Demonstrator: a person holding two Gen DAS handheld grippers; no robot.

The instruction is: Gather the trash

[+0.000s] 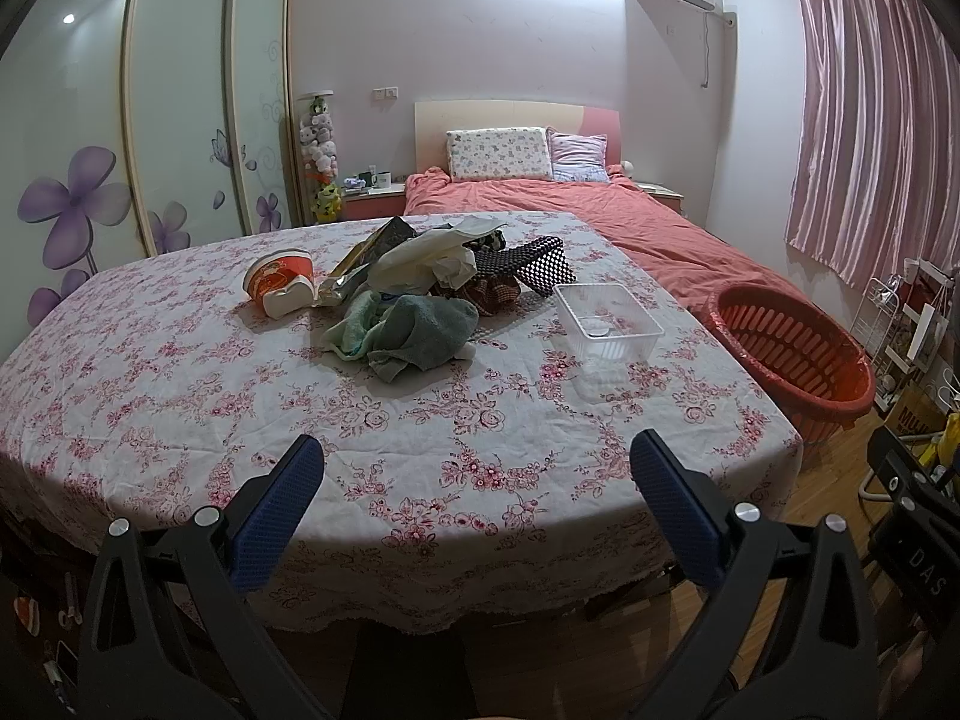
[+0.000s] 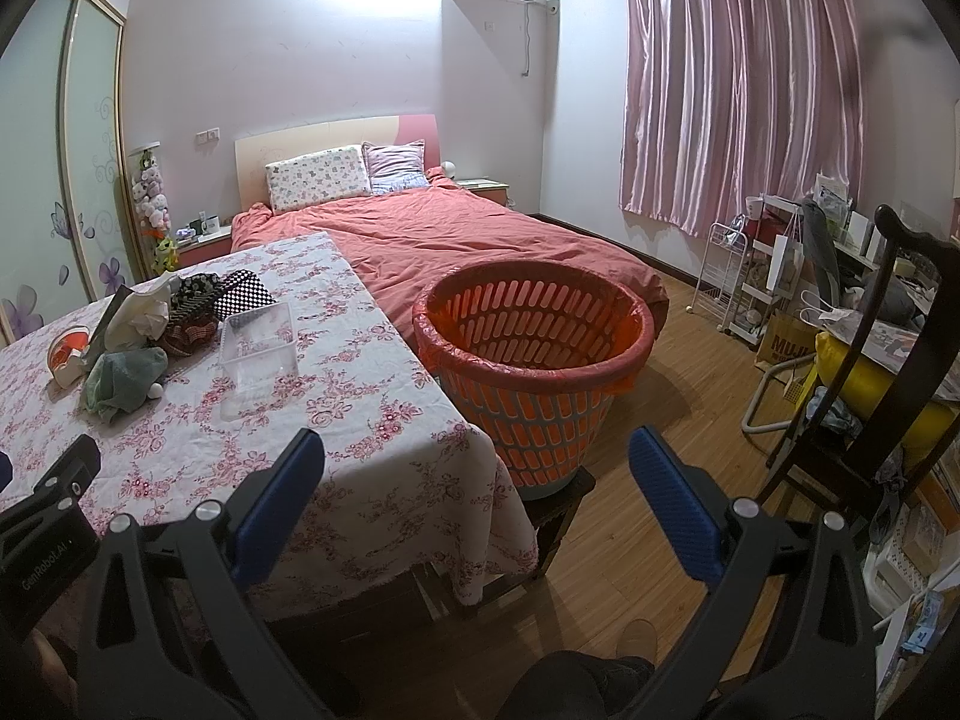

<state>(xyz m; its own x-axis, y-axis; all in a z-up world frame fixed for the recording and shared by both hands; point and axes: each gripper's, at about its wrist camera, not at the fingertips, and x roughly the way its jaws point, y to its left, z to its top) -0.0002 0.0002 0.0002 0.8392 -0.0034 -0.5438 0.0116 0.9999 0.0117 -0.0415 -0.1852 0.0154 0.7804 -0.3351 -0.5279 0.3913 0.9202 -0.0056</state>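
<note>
A heap of trash lies mid-table on the floral cloth point(image 1: 180, 396): a red paper cup point(image 1: 279, 282), a green rag point(image 1: 414, 330), crumpled white paper point(image 1: 420, 258), a black dotted mat point(image 1: 537, 261) and a clear plastic tray point(image 1: 606, 318). An orange basket point(image 1: 792, 348) with a red liner stands right of the table; it also shows in the right wrist view point(image 2: 534, 348). My left gripper point(image 1: 477, 468) is open and empty above the table's near edge. My right gripper point(image 2: 477, 468) is open and empty, near the table's right corner, in front of the basket.
A bed with a red cover point(image 2: 456, 228) lies behind the table. A dark wooden chair point(image 2: 864, 384), a white rack point(image 2: 726, 264) and bags clutter the right side. Wood floor point(image 2: 678, 420) lies between basket and chair. The basket sits on a stool point(image 2: 564, 504).
</note>
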